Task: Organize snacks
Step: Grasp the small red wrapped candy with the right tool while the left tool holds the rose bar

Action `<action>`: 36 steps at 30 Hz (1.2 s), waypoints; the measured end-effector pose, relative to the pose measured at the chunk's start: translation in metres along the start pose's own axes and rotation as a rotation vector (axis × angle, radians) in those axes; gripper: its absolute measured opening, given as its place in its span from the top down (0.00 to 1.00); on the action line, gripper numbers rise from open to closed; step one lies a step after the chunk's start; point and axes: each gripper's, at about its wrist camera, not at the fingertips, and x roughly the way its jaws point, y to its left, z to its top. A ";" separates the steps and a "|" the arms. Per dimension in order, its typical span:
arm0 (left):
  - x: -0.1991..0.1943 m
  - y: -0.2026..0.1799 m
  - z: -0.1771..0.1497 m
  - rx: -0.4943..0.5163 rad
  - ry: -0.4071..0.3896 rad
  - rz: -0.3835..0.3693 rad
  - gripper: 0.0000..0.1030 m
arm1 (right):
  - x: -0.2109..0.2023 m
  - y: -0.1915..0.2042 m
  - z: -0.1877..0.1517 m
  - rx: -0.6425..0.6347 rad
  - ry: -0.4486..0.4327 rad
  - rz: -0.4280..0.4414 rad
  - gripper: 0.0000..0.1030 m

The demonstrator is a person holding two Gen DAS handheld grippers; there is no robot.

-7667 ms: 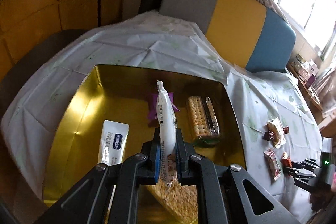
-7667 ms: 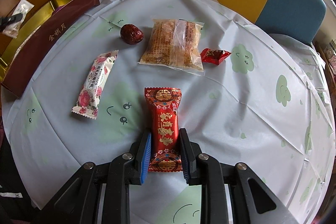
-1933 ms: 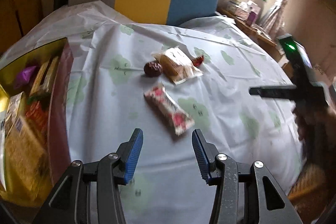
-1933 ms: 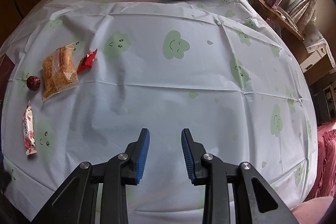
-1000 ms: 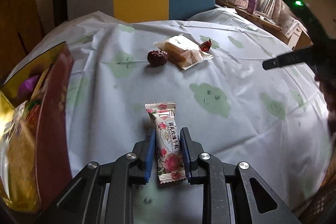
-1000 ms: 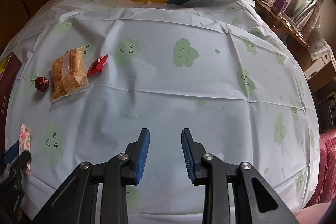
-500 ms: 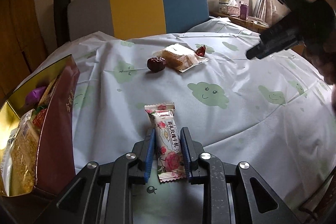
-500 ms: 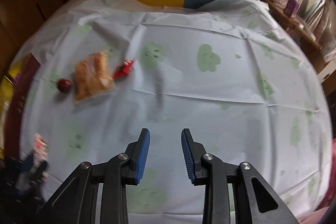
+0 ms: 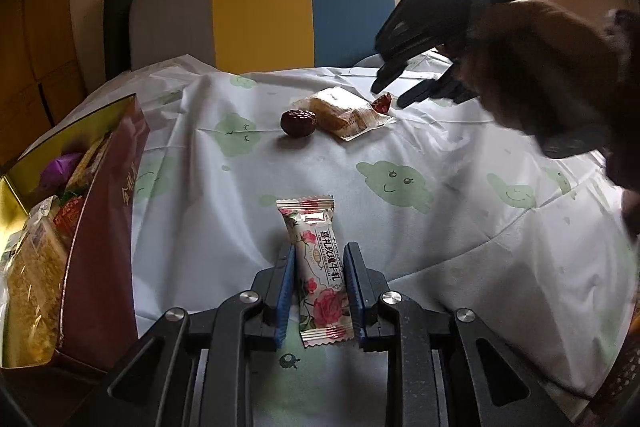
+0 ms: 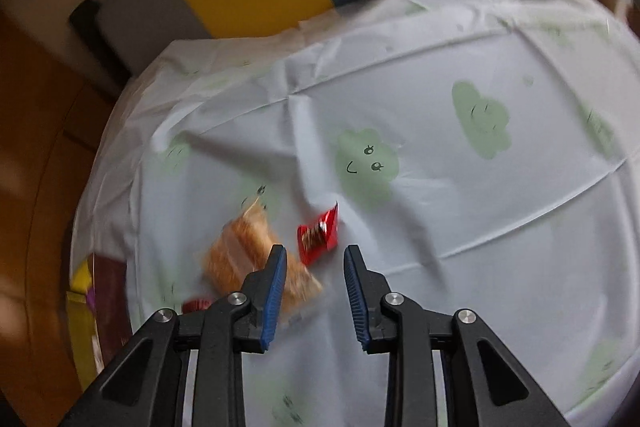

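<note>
The rose-print candy (image 9: pixel 320 269) is now clamped in the left gripper (image 9: pixel 320 283), lifted off the tablecloth (image 9: pixel 440 227); right gripper (image 10: pixel 314 291), empty and open, has been swung toward the red candy (image 10: pixel 319 233). Gold box (image 9: pixel 24 187) next, probably.

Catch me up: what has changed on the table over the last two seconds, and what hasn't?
The left gripper closed on the rose-print candy, which lay loose before, and holds it. The right gripper, fingers open and empty, swung over from bare cloth to above the small red candy, rolling as it went. The date, the clear-wrapped pastry and the gold box stayed put.
</note>
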 end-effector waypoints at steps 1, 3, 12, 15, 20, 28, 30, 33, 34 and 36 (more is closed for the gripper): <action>0.000 0.001 0.000 -0.002 0.000 -0.002 0.76 | 0.007 -0.001 0.002 0.032 0.007 0.002 0.73; 0.000 0.001 0.000 -0.007 -0.001 -0.006 0.76 | 0.019 -0.003 0.004 0.070 0.025 0.015 0.81; -0.001 0.002 -0.002 -0.015 -0.007 -0.012 0.76 | 0.002 -0.002 0.008 -0.062 -0.047 -0.099 0.89; -0.001 0.002 -0.002 -0.015 -0.009 -0.012 0.76 | -0.021 -0.008 0.002 -0.170 -0.023 -0.131 0.89; -0.001 0.002 -0.001 -0.014 -0.010 -0.009 0.76 | -0.041 -0.019 -0.026 -0.343 0.139 -0.130 0.89; 0.000 -0.002 -0.001 0.008 -0.005 0.013 0.76 | -0.022 -0.038 -0.065 -0.418 0.277 -0.105 0.88; 0.000 -0.003 -0.001 0.012 -0.004 0.018 0.76 | -0.021 -0.042 -0.062 -0.391 0.256 -0.077 0.87; 0.000 -0.004 -0.001 0.018 -0.003 0.025 0.76 | -0.018 -0.045 -0.053 -0.351 0.251 -0.043 0.78; 0.000 -0.005 -0.001 0.020 -0.002 0.027 0.76 | -0.018 -0.045 -0.051 -0.344 0.248 -0.037 0.76; 0.000 -0.005 -0.001 0.023 -0.002 0.031 0.76 | -0.017 -0.045 -0.046 -0.348 0.230 -0.054 0.75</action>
